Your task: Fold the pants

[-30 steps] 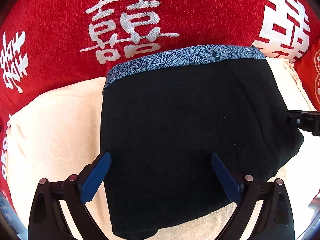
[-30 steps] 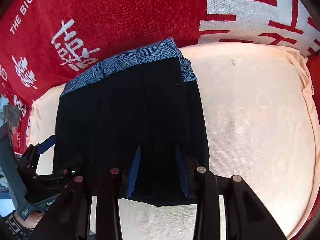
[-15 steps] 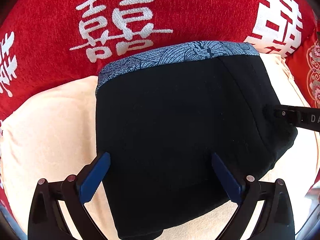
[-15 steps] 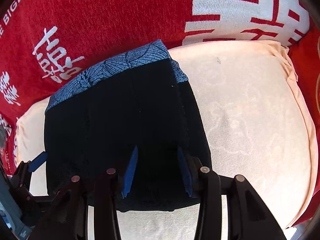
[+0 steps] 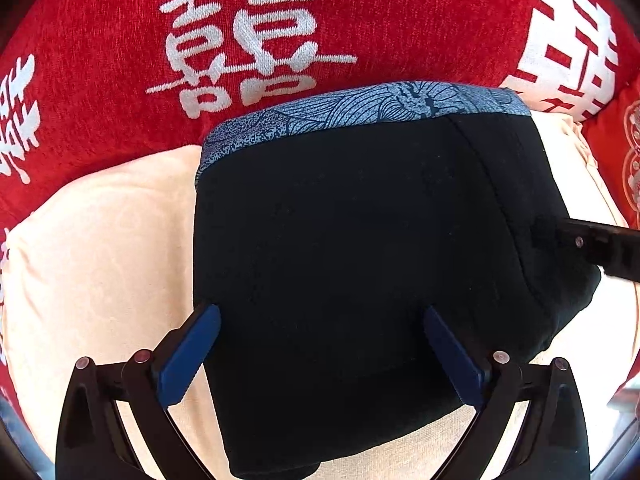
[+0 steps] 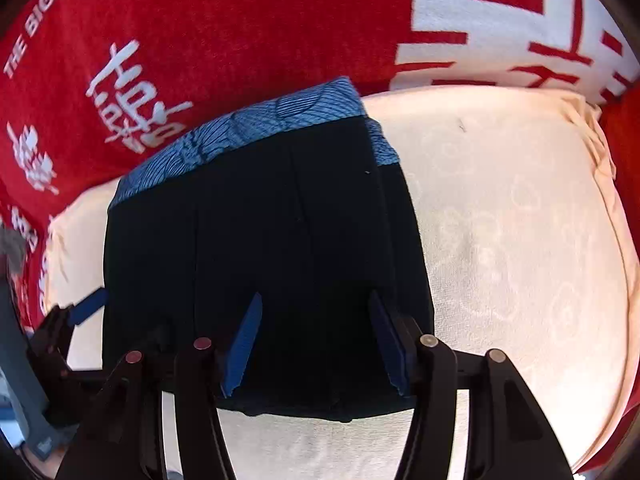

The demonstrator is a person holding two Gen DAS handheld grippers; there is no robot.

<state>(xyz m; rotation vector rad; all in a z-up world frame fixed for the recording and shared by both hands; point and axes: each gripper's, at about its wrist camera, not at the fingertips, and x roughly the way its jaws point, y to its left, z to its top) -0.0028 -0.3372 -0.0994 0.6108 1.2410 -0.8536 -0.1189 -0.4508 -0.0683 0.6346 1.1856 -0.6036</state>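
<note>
1. We hover our left claw (image 5: 320, 348) and right claw (image 6: 316, 344), both released, over the folded pants (image 5: 360, 248) lying just ahead on the cushion (image 6: 520, 240).
2. Folding looks nearly finished; next, probably one more fold or smoothing.

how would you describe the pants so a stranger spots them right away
Find the red blanket with white characters, then the cream cushion before it. The pants lie folded there: the only black item, topped by a blue patterned waistband.
</note>
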